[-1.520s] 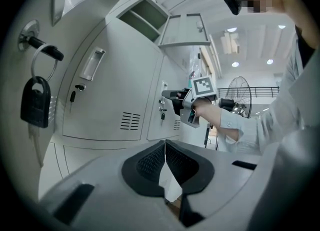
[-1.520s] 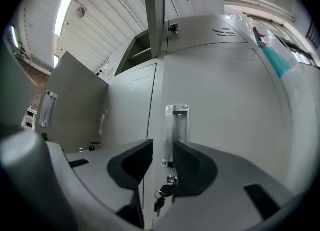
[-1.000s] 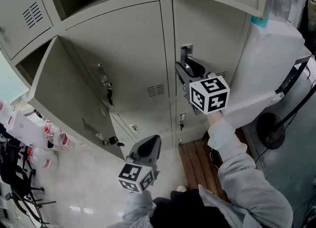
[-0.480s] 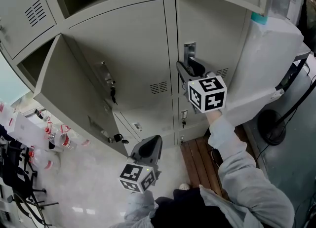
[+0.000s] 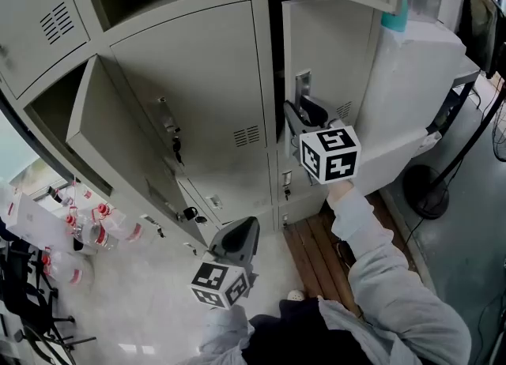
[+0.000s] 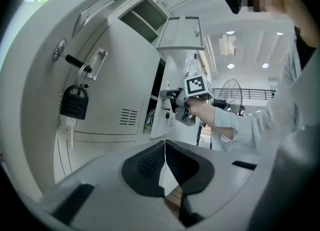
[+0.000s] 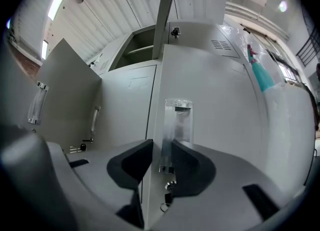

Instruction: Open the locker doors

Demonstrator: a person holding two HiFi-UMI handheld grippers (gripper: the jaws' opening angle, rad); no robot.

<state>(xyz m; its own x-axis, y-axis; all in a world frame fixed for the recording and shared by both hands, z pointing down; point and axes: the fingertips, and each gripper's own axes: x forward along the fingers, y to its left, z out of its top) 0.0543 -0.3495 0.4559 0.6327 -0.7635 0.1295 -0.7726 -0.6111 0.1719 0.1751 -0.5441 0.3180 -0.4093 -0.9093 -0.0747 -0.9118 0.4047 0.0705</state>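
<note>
Grey metal lockers fill the head view. My right gripper [image 5: 294,111] is at the clear handle [image 5: 303,85] of the right-hand middle door [image 5: 332,47], which stands ajar with a dark gap along its left edge. In the right gripper view the gripper [image 7: 162,160] has just been closing, with the door's edge and the handle [image 7: 177,125] between its jaws, and both pads touch them. My left gripper [image 5: 243,229] hangs lower, shut and empty; in its own view the gripper [image 6: 165,147] points at a closed door with a black padlock [image 6: 75,102].
Another locker door [image 5: 111,150] stands wide open at the lower left. Plastic bottles [image 5: 87,229] lie on the floor at left. A white covered bulk [image 5: 411,95] stands right of the lockers, with a wooden pallet [image 5: 312,249] and a fan base [image 5: 427,193] below.
The right-hand middle door has swung out a little, showing a dark gap at its left edge. My right gripper came back with it. The left gripper has hardly shifted.
</note>
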